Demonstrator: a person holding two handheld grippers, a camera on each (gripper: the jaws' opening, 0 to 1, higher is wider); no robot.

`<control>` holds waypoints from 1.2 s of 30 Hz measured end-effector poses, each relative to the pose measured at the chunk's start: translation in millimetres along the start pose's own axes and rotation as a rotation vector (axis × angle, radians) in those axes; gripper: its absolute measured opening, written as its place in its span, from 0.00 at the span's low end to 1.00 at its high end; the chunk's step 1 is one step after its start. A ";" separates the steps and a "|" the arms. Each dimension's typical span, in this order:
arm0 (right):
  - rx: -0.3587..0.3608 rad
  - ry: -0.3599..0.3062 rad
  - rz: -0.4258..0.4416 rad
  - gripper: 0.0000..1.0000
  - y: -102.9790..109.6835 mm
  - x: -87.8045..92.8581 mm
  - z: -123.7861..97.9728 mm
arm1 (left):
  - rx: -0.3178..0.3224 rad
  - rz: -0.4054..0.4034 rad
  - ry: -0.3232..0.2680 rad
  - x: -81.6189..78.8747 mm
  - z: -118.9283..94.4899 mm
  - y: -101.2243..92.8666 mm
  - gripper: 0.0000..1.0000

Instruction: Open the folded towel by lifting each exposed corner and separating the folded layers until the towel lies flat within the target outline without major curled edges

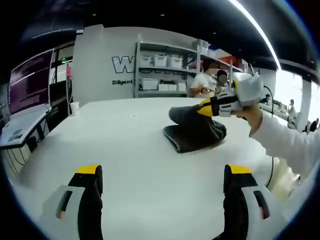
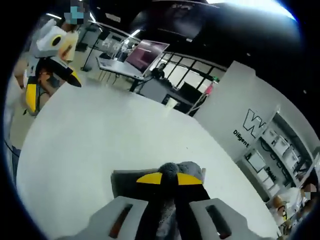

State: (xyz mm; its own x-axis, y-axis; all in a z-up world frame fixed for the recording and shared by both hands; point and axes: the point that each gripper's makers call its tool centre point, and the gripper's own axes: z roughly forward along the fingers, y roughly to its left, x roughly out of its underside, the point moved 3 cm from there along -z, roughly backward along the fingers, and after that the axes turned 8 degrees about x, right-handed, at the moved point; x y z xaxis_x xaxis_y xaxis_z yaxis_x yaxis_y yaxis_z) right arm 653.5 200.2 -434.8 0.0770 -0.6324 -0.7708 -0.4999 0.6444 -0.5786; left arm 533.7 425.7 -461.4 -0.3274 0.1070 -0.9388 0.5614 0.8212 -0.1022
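The dark grey towel point(image 1: 195, 131) lies folded on the white table point(image 1: 125, 150), nearer its far right edge than the middle. The right gripper point(image 2: 170, 178) has its jaws pinched on a raised fold of the towel. The left gripper point(image 1: 162, 172) hovers well apart from it, jaws wide and empty.

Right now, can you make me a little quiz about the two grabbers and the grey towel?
1. True or false: the right gripper has its jaws pinched on a raised fold of the dark grey folded towel.
2. Which gripper has wide-apart jaws holding nothing? A) left gripper B) right gripper
3. Fill in: the towel lies on the round ____ table.

Key: 1 true; 2 A; 3 white
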 end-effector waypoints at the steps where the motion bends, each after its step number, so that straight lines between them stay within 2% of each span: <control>1: 0.014 -0.007 0.011 0.02 -4.1 -0.1 -2.9 | 0.001 0.000 -0.002 -0.3 -0.1 0.1 1.00; 11: 0.122 -0.041 0.107 0.02 -44.0 9.3 -25.8 | 0.000 -0.006 -0.004 0.4 -1.0 1.0 1.00; 20: 0.242 -0.041 0.165 0.02 -82.7 30.5 -55.2 | -0.004 -0.009 -0.004 0.7 -1.6 1.7 1.00; 24: 0.299 -0.031 0.206 0.01 -100.0 46.2 -69.8 | 0.000 -0.005 -0.002 0.3 -0.2 0.0 1.00; 32: 0.388 -0.018 0.261 0.02 -117.7 74.9 -93.8 | 0.003 -0.002 0.008 0.7 2.5 -1.4 1.00; 36: 0.438 0.006 0.314 0.02 -124.0 97.8 -107.0 | 0.005 -0.002 0.011 0.3 4.0 -2.7 1.00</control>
State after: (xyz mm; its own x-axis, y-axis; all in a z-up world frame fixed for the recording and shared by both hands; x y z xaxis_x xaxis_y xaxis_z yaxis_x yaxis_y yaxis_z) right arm 630.8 12.5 -410.0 -0.0237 -0.3819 -0.9239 -0.0917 0.9211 -0.3784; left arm 535.2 421.3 -462.7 -0.3365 0.1114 -0.9351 0.5648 0.8184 -0.1058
